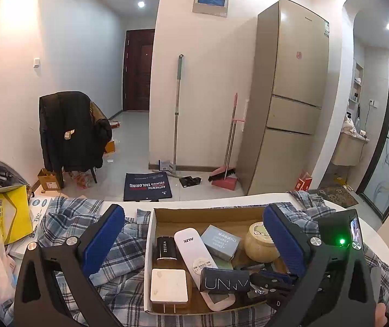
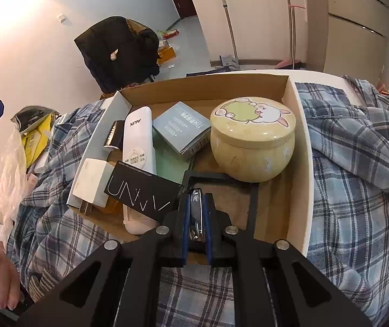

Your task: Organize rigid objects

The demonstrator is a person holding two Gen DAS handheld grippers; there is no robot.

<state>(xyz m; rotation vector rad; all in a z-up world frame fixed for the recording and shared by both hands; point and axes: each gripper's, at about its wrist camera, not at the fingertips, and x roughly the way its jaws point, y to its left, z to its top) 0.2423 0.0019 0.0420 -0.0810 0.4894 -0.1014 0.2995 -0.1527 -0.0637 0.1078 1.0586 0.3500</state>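
Cardboard box [image 2: 208, 87] gathers the hard items; right gripper [image 2: 196, 204] pinches metal nail clippers [image 2: 196, 212] above its floor to add them, left gripper [image 1: 194, 248] spread wide.

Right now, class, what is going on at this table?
A person is sorting small items into a cardboard box on a plaid cloth. The right gripper, jaws shut on a small metal nail clipper, holds it low over the box's near end. The left gripper hangs wide open and empty. A remote, a tin and small boxes already lie inside.
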